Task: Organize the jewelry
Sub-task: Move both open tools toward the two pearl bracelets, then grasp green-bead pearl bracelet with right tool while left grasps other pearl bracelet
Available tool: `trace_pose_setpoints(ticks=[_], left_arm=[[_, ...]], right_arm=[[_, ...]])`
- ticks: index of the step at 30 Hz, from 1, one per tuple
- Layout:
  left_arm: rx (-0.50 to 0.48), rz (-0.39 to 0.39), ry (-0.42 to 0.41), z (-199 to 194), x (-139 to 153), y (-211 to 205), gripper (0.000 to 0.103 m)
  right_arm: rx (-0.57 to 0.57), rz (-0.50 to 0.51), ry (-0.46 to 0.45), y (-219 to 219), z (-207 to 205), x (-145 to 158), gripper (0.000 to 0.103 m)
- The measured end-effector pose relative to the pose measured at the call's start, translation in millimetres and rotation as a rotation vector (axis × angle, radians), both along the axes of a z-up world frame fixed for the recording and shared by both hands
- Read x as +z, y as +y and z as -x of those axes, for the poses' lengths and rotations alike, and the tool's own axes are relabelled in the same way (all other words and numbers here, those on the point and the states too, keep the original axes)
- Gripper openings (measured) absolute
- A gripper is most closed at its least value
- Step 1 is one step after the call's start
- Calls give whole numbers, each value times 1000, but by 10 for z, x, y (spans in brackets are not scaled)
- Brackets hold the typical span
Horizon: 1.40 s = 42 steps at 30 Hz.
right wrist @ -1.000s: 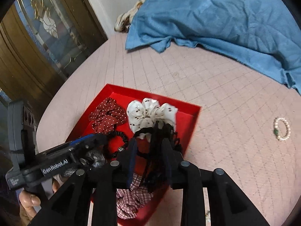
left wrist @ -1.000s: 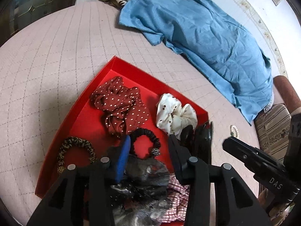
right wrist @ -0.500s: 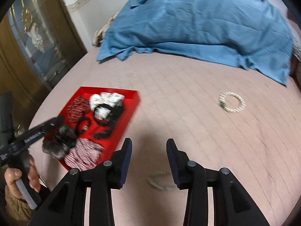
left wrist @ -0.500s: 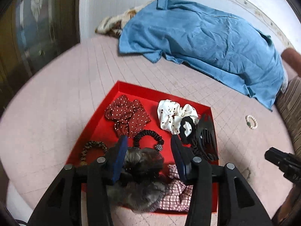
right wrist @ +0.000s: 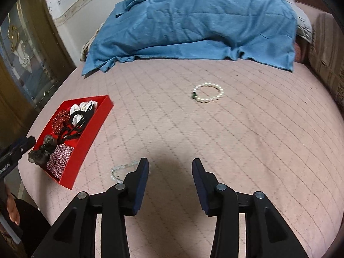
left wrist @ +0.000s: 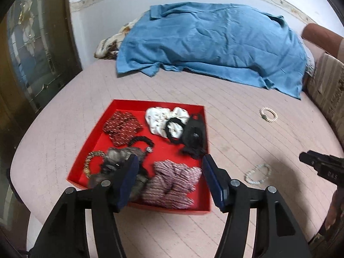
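A red tray on the pink quilted bed holds several scrunchies, hair ties and a black hair clip. My left gripper hangs above the tray's near edge, jaws opening, nothing between them. A pearl bracelet with a green bead lies on the quilt to the right of the tray. A pale bead bracelet lies close to the tray. My right gripper is over bare quilt just right of that pale bracelet, jaws opening and empty.
A blue shirt is spread over a heap at the back of the bed. A patterned cloth pokes out at its left. A dark wooden door stands left. A striped cushion lies right.
Both grippers let go inside the tray and pulled back. The left one rose and opened wider. The right one swung right, away from the tray, to the bare quilt near the pale bracelet.
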<state>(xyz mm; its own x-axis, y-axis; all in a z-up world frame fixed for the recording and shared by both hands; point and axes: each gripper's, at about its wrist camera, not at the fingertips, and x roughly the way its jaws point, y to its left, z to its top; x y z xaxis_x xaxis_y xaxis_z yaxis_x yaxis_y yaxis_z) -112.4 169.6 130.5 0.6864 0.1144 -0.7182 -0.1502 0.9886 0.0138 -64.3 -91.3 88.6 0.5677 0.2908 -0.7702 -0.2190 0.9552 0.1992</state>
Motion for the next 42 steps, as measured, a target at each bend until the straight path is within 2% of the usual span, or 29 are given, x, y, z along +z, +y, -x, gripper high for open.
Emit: trace_pose_setpoints(ticks=[9,15,20,22,26,29,35,38,41,42], left_arm=[[-79,55,28,-2,10,-318,60],[-158,100,111,-166,-217,-652,60],[-252,146,159,-343,-393,-975,59],[-276,146,161,-424,-450,-1072,54],[-270,138,205,-658,-628,-1113,32],[-261,184,230,-781,-738,-1040,30],[-318,192,257,-871,-871,-1128,30],[-352,162,273,-893,-946,-1228,30],[-365,120,267,-892,-966,-1300,30],[-363,117,267,-888,-970,-1316,30]], right_arm=[[-51,-20,6,-362,-1,-121,48],[-94,-75,27,-620,-166,-246,48],[-115,-115,35,-712,-469,-320,48],[-115,-127,41,-703,-655,-342,48],[-113,-137,62,-648,-1072,-405,48],[-101,-120,64,-567,-1378,-435,48],[-81,4,52,-356,-1838,-538,48],[-95,31,68,-343,-1991,-629,43],[-111,60,54,-326,-2059,-651,32],[-114,69,55,-324,-2071,-658,23]])
